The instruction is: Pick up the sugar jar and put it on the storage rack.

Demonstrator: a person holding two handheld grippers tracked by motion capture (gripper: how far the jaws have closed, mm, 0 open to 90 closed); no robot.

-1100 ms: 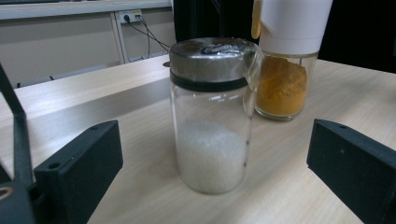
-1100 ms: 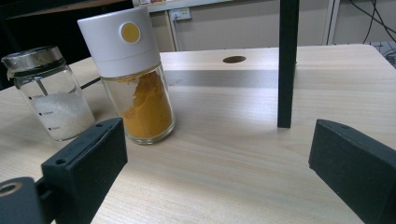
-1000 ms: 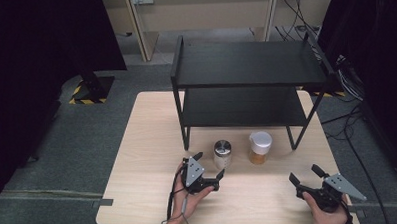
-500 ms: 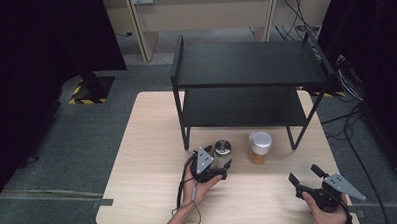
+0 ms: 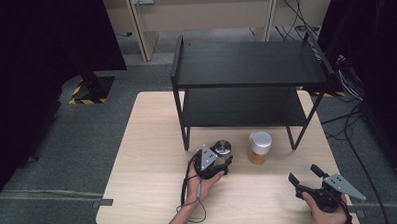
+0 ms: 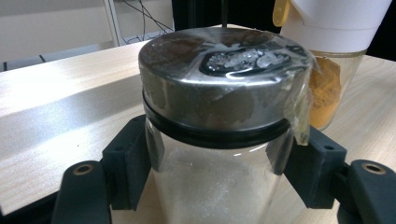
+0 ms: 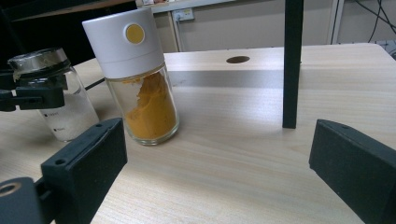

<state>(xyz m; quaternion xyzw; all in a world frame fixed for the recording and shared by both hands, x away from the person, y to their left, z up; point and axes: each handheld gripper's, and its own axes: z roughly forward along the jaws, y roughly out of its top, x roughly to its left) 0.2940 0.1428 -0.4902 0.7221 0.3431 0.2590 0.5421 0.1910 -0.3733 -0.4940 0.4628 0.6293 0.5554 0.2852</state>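
A glass jar with a silver lid and white grains inside stands on the table, just in front of the black rack. My left gripper has its jaws pressed on both sides of this jar just under the lid, shut on it. To the jar's right stands a spice jar with a white cap and orange powder. My right gripper rests open near the table's front right, facing the spice jar with nothing between its jaws. The glass jar shows at that view's left.
A black two-shelf rack stands on the back half of the wooden table. One of its legs rises just right of the spice jar. A round hole is in the tabletop behind it.
My left gripper has moved forward to the glass jar and its jaws now hold it. The right gripper has stayed where it was.
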